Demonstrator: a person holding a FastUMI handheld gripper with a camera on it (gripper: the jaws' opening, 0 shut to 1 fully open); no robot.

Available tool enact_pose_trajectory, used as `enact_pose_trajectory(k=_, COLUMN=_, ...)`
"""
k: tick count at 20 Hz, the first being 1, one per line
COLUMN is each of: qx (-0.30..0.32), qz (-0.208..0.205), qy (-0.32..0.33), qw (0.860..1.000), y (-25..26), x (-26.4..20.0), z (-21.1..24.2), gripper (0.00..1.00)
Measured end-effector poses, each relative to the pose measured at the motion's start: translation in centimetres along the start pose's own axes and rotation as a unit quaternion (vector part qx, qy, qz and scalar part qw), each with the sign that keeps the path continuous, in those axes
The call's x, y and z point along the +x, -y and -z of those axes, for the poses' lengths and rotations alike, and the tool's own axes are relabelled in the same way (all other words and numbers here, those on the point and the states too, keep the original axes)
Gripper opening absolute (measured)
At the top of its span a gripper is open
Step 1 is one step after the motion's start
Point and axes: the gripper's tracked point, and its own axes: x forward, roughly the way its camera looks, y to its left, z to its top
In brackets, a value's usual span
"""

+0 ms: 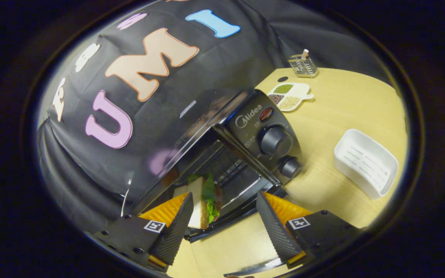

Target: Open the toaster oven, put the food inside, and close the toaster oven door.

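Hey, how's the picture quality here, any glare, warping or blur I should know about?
Gripper view: strong fisheye bending of the toaster oven and table; the booth wall reflects in the oven's glossy top; the sandwich is sharp just ahead of the open tool; light is even, shadows soft.

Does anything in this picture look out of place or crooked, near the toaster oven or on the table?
Nothing looks spilled or damaged. The sandwich stands on its edge at the mouth of the open toaster oven, against one finger of the open gripper, with its green leaf sticking out. The white tray, divided dish and wire rack look orderly.
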Motion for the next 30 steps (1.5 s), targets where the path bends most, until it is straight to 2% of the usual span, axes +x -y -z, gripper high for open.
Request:
enact_pose_trajectory(k=3, qx=-0.036, qz=0.002, qy=-0.013, qw=0.999, y=0.1, x=-1.9, z=0.5, gripper=0.99)
enact_pose_trajectory(k=7, qx=-0.074, qz=-0.022, qy=-0.047, qw=0.996, y=-1.0, x=-5.0, z=3.1, gripper=0.99)
enact_pose_trajectory(k=14, qx=-0.156, qz=-0.027, qy=-0.131, qw=0.979, y=-0.5, x=-8.4, z=9.6, gripper=0.99)
enact_pose_trajectory(k=23, qx=-0.264, qz=0.026, qy=-0.212, qw=0.941, y=4.5, x=-10.7, z=14.9, gripper=0.99)
enact_pose_trajectory(k=27, qx=-0.306, qz=0.054, qy=-0.240, qw=0.920, y=6.8, x=-10.1, z=16.6, gripper=1.00)
enact_pose_trajectory(k=30, qx=-0.325, qz=0.062, qy=-0.253, qw=0.909, y=7.7, x=-9.2, z=17.6, gripper=1.00)
